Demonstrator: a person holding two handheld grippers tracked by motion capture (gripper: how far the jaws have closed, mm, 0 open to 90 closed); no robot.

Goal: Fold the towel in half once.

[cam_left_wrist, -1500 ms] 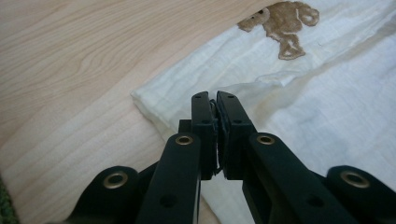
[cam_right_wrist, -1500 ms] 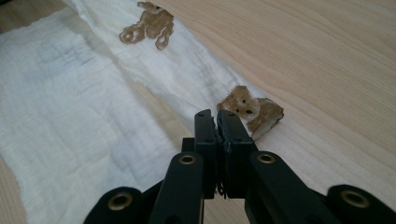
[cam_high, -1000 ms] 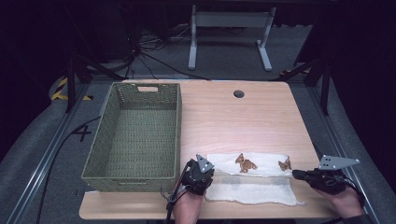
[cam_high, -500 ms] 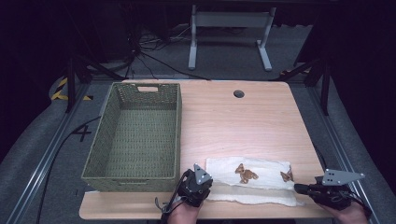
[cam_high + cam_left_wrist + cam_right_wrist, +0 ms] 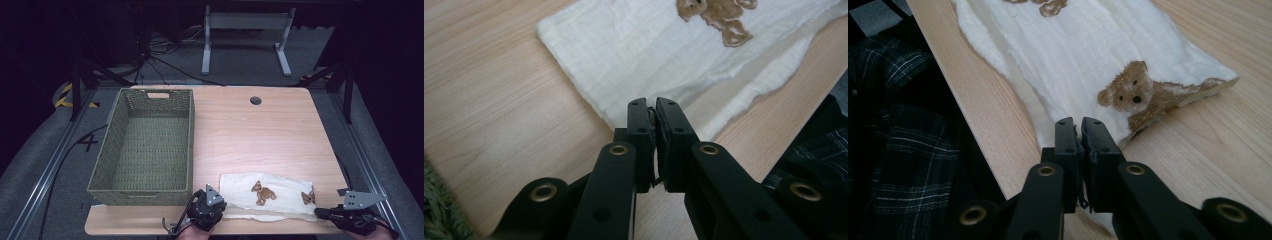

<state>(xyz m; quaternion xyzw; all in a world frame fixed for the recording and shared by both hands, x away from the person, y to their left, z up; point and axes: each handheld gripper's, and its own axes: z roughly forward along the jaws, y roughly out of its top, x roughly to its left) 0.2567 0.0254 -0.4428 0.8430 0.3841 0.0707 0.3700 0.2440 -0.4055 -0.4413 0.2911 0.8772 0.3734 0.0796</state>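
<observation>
Table (image 5: 260,130) space is plentiful, and the woven basket (image 5: 191,145) stands empty at my left, well apart from the work. The folded cloth (image 5: 235,195) lies flat near the table's front edge, just right of the basket's near corner. My left gripper (image 5: 651,107) sits at its near left corner, and my right gripper (image 5: 1078,125) at its near right corner, beside the bear print (image 5: 1127,92). Both pairs of jaws stand a sliver apart with no cloth between them, and the right pair has just been opening. I judge this to be the letting-go after a fold. To do it well, I spread both pairs wider before moving. Then I draw both hands back together, low and level, so no pad snags the edge and the layers stay squared.
</observation>
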